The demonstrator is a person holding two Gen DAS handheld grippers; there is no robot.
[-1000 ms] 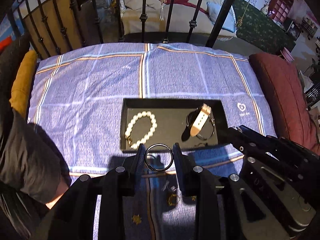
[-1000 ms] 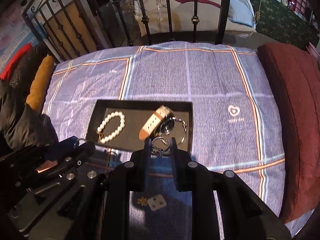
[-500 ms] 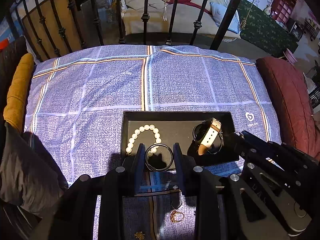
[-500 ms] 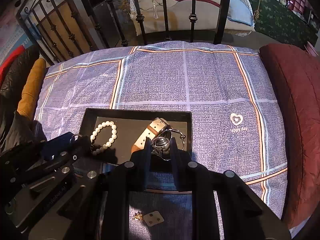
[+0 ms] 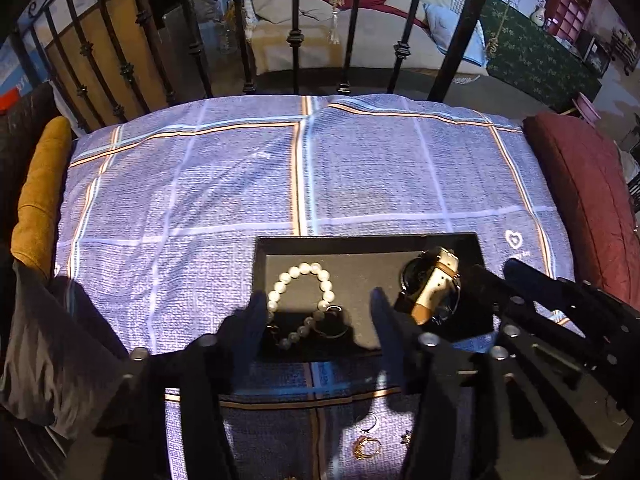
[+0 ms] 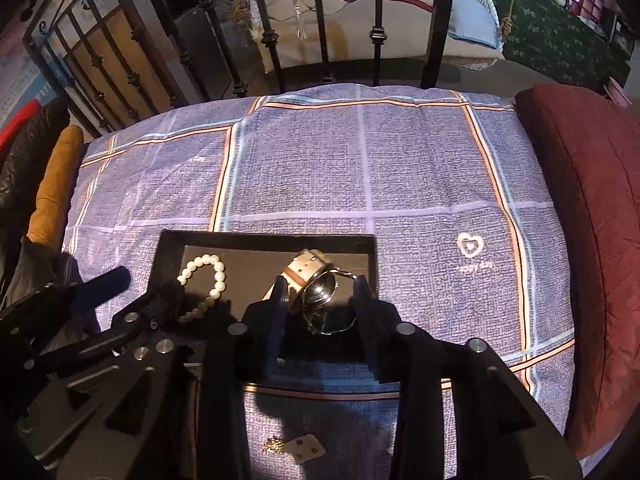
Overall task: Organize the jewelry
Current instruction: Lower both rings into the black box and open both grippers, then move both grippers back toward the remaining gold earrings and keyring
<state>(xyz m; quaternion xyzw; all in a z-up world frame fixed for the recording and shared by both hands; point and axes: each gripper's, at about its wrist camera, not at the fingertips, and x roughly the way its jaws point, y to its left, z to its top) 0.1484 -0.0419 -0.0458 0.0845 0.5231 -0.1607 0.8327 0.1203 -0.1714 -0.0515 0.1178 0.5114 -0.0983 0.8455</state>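
Both claws are opening over the shallow black rectangular tray (image 5: 360, 242) on the bed. Left claw (image 5: 318, 314) holds nothing: a thin metal ring (image 5: 332, 322) lies between its jaws beside the white pearl bracelet (image 5: 300, 300). Right claw (image 6: 320, 300) releases a silver bangle (image 6: 326, 308) against the tan-strapped watch (image 6: 308, 272), so both pieces lie together in the tray.

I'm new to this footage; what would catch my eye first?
A shallow black rectangular tray lies on the purple plaid bedspread. Inside, a white pearl bracelet sits left, a tan-strapped wristwatch right. Both tools, left and right, are opening above it.
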